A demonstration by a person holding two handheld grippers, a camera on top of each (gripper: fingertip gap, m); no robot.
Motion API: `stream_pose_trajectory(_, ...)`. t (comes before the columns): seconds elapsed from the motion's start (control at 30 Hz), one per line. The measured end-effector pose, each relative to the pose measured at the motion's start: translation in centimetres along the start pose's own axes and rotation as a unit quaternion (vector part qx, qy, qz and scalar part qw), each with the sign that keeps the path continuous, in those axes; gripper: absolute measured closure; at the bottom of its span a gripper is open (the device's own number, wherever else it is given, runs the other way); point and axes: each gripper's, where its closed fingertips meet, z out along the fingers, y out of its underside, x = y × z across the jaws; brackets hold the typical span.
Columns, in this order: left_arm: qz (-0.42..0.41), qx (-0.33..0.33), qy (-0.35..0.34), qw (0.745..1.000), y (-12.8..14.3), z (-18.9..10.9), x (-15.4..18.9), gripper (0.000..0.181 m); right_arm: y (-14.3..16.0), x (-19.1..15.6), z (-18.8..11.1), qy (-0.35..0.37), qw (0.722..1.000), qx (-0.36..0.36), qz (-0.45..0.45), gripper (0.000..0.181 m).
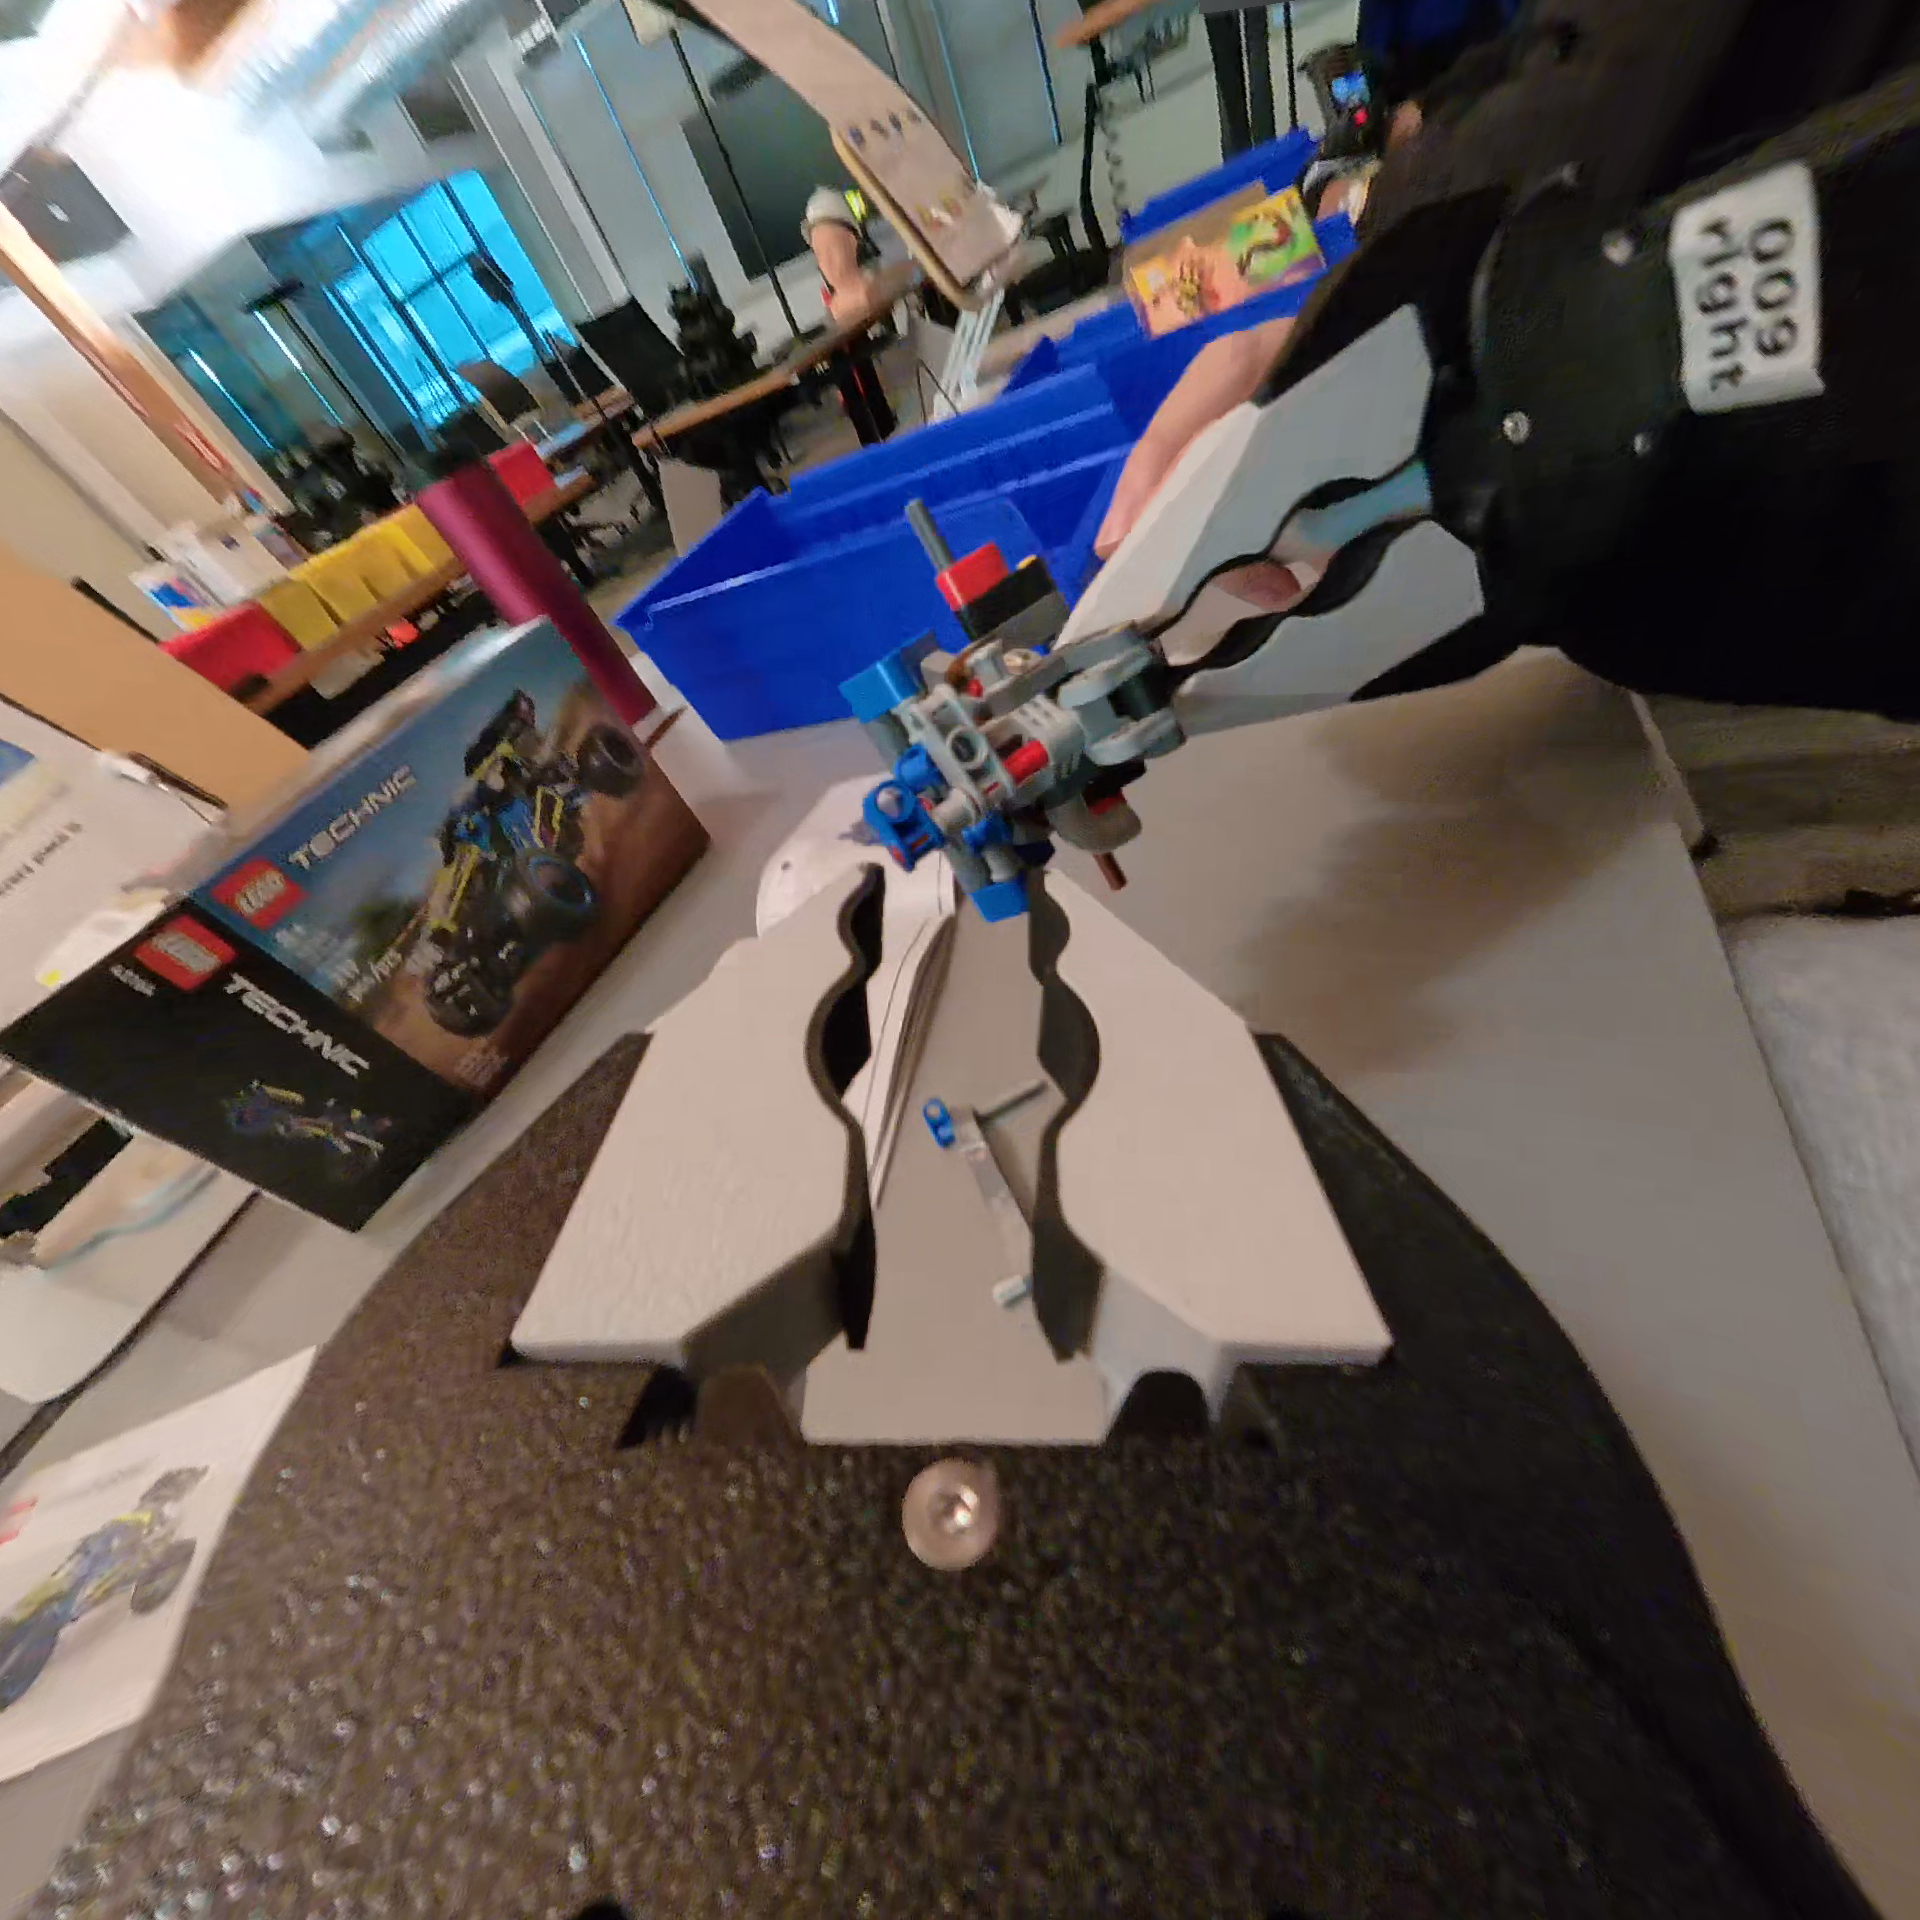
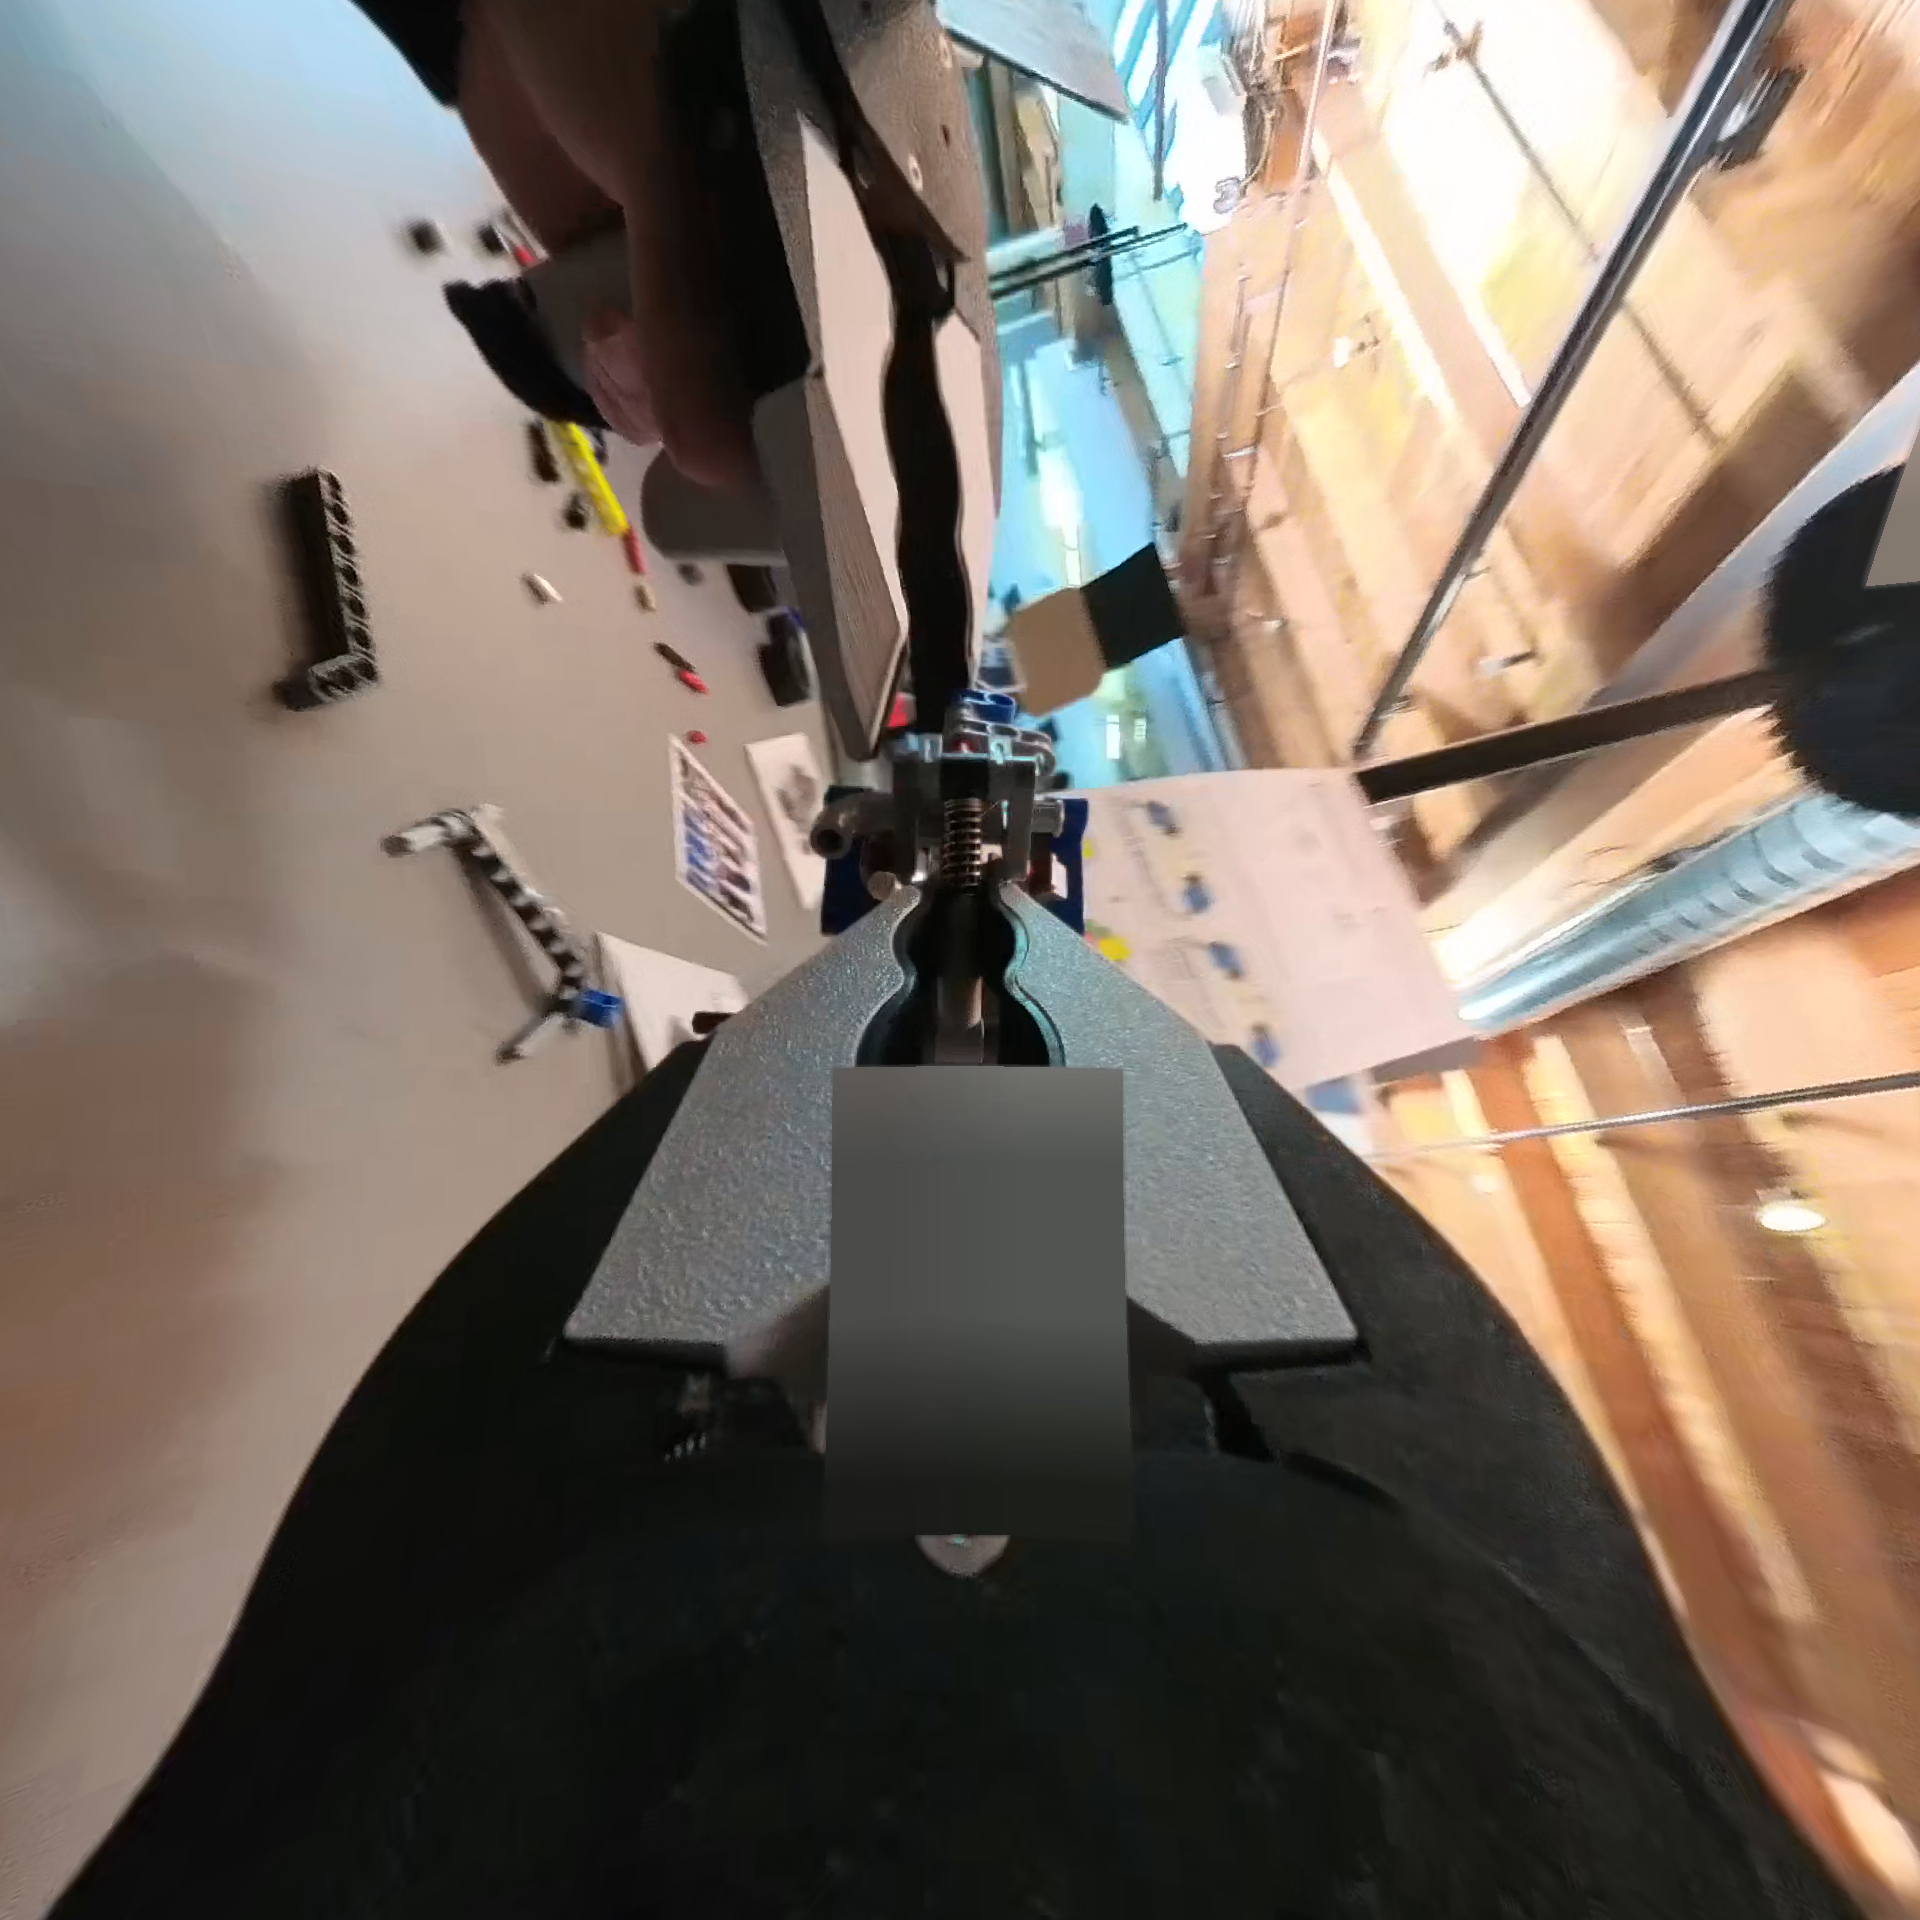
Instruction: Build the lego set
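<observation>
A small grey, blue and red Lego assembly [image 1: 987, 748] hangs in the air over the table. My right gripper [image 1: 1153, 644] comes in from the upper right and is shut on its grey end. In the right wrist view my right gripper [image 2: 961, 904] clamps a shaft with a coil spring [image 2: 961, 842] on the assembly [image 2: 956, 779]. My left gripper [image 1: 956, 894] is open, its two fingertips on either side of the assembly's lower blue part. I cannot tell if they touch it. It also shows in the right wrist view [image 2: 914, 717], reaching in from above.
A Lego set box [image 1: 416, 914] stands left of the grippers, with blue bins [image 1: 883, 582] behind and an instruction booklet [image 1: 104, 1558] at the lower left. Loose parts lie on the table: a black beam [image 2: 327, 592], a long grey-black piece [image 2: 499, 904], a sticker sheet [image 2: 717, 831].
</observation>
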Motion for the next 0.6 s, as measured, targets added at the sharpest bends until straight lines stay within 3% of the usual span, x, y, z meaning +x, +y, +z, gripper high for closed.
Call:
stream_pose_trajectory(0.2, -0.02, -0.038, 0.027, 0.999, 1.3, -1.0, -0.1, 0.162, 2.1, -3.9, 0.4, -0.102, 0.984, 0.028, 0.146, 0.175)
stream_pose_trajectory(0.33, -0.087, -0.065, 0.08, 0.991, 2.1, -0.5, 1.5, 0.164, 1.8, -6.8, 0.2, -0.172, 0.968, 0.056, 0.172, 0.176)
stream_pose_trajectory(0.43, -0.153, -0.083, 0.157, 0.972, 2.9, -0.5, 3.6, 0.163, 0.5, -8.0, -0.3, -0.223, 0.949, 0.096, 0.199, 0.176)
stream_pose_trajectory(0.6, -0.202, -0.027, 0.244, 0.948, 2.0, -1.7, 4.9, 0.167, -1.7, -9.4, -1.8, -0.302, 0.915, 0.154, 0.221, 0.176)
